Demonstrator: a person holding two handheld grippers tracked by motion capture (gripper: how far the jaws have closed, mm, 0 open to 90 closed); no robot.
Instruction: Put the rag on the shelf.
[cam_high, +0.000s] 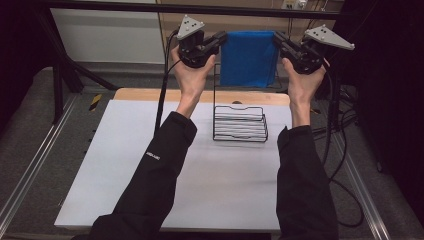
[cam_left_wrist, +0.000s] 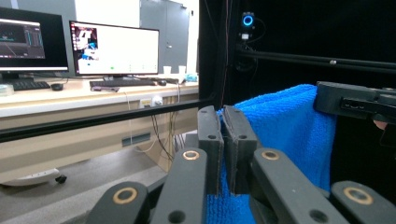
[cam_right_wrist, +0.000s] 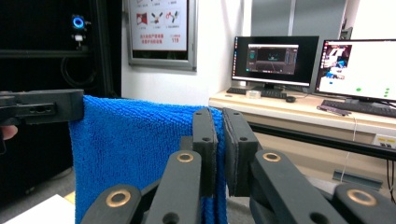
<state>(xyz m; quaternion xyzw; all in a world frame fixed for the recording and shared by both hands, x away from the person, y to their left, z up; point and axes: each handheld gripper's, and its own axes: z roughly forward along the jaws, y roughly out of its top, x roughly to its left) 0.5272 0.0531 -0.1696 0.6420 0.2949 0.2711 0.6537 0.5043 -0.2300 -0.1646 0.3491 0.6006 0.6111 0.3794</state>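
High view: left tongs (cam_high: 221, 38), right tongs (cam_high: 276, 40) each clamp blue towel (cam_high: 248, 57) corner; towel's lower edge hidden behind wire rack (cam_high: 240, 123).

Plain bright blue towel (cam_high: 248, 57), black wire rack (cam_high: 239, 123), white table mat (cam_high: 150, 165), black sleeves (cam_high: 150, 190)

My worktop (cam_high: 150, 175) is a white sheet over a wooden board (wood showing along the far edge). A black wire rack (cam_high: 239, 122) stands near that far edge.
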